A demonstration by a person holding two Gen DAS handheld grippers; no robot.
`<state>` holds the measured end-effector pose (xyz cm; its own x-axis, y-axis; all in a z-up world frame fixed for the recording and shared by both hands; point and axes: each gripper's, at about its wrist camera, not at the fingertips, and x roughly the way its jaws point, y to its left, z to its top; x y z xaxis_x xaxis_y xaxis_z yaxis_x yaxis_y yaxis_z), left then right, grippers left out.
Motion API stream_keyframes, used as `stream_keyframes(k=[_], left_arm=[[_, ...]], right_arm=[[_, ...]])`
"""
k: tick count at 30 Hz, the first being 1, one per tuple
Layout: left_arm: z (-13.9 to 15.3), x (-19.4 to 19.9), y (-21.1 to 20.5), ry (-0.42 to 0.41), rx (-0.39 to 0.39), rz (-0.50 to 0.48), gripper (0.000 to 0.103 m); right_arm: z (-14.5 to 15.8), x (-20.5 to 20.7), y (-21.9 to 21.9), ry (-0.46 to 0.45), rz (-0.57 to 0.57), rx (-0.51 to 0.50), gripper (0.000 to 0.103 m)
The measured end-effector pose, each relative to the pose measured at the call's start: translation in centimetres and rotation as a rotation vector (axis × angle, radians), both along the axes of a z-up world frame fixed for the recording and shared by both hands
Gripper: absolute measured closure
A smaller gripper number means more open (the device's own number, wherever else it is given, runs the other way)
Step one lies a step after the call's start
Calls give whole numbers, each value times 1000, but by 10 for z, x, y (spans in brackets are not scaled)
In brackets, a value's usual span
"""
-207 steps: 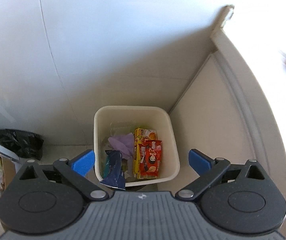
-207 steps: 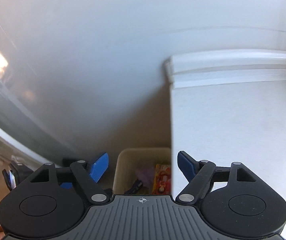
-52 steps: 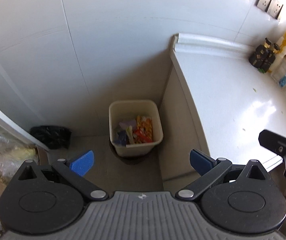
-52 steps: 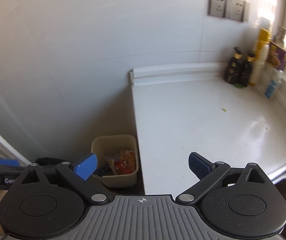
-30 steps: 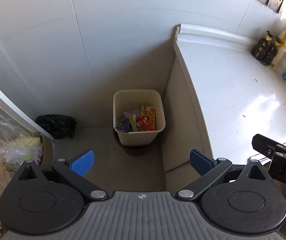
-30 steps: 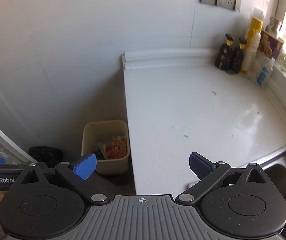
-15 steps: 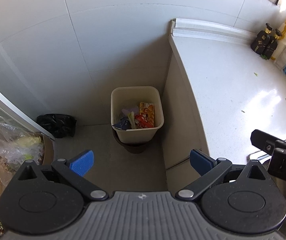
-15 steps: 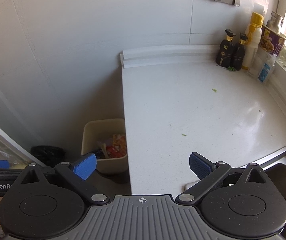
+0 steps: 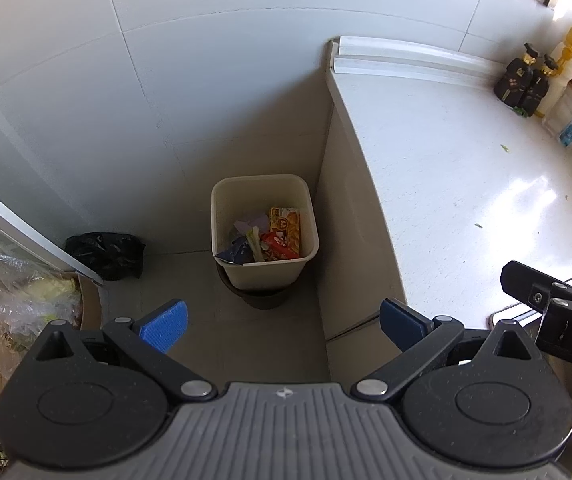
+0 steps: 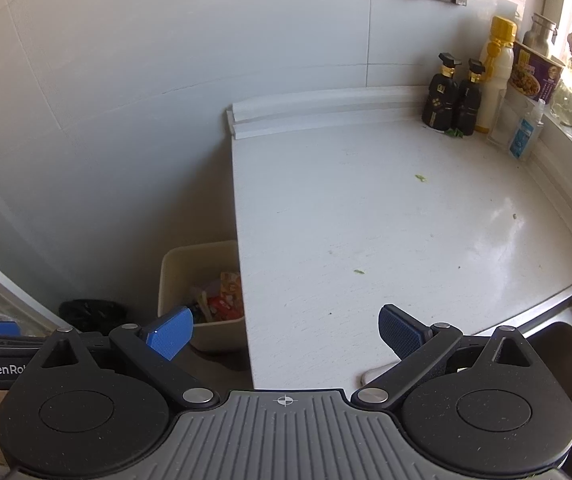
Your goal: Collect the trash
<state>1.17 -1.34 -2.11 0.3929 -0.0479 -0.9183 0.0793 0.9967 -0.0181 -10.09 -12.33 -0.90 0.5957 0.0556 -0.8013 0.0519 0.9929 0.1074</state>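
Both grippers, left gripper (image 9: 282, 322) & right gripper (image 10: 286, 334), spread wide, nothing held. Wrappers (image 9: 276, 236) already in bin (image 9: 264, 270) on floor beside worktop (image 10: 365, 216); only tiny green scraps (image 10: 420, 178) left there, task prob. near done.

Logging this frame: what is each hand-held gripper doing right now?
Left hand-held gripper: open, holding nothing.
Right hand-held gripper: open, holding nothing.

My left claw (image 9: 282, 322) hangs wide open, empty, high over the floor. Trash bin (image 9: 264, 266) below holds wrappers (image 9: 282, 234), flush beside the table (image 9: 465, 184). Black bag (image 9: 106, 254) sits left.
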Motion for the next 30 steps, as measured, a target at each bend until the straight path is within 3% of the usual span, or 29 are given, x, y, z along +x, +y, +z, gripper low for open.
stream_keyframes(k=[30], left_arm=[[-9,8,4,30,2,3,0]], right_arm=[[-7,11,9,20,62,-25,2]])
